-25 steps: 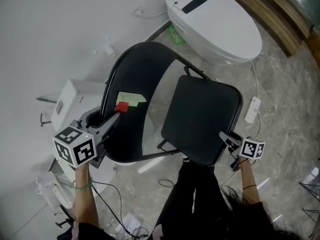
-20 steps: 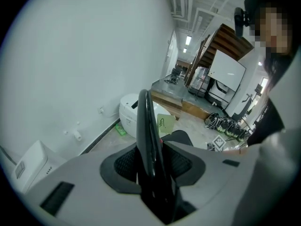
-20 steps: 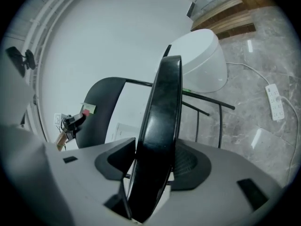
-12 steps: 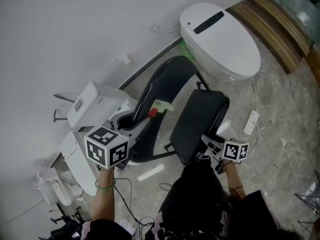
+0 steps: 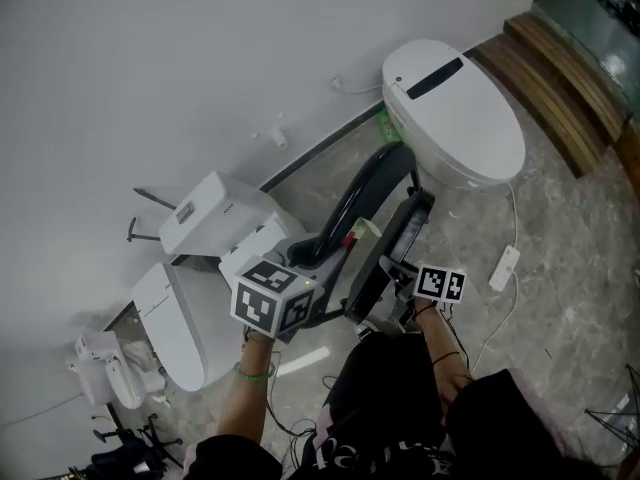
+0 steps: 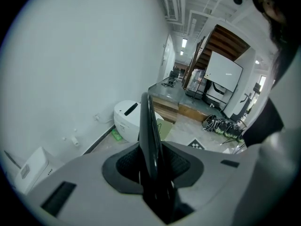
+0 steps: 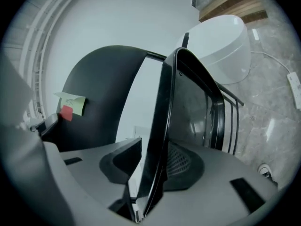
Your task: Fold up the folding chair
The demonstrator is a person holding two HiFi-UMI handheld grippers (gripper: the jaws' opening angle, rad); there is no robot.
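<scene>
The black folding chair stands almost flat, its curved backrest (image 5: 362,190) and its seat (image 5: 398,240) close together and edge-on in the head view. My left gripper (image 5: 312,260) is shut on the backrest's edge (image 6: 147,131), which runs between its dark pads (image 6: 128,164); its jaws have just been closing. My right gripper (image 5: 396,270) is shut on the seat's rim (image 7: 162,126), with the seat's underside (image 7: 195,102) on the right; its jaws have also just been closing. A yellow note with a red tag (image 7: 70,103) sticks to the backrest.
A white toilet (image 5: 455,108) stands right behind the chair. White boxy units (image 5: 215,223) sit against the wall at the left. A power strip (image 5: 503,266) with its cable lies on the stone floor at the right, near a wooden step (image 5: 560,78).
The seat has swung up against the backrest, so the open chair is now nearly flat. Both grippers have risen and drawn closer together.
</scene>
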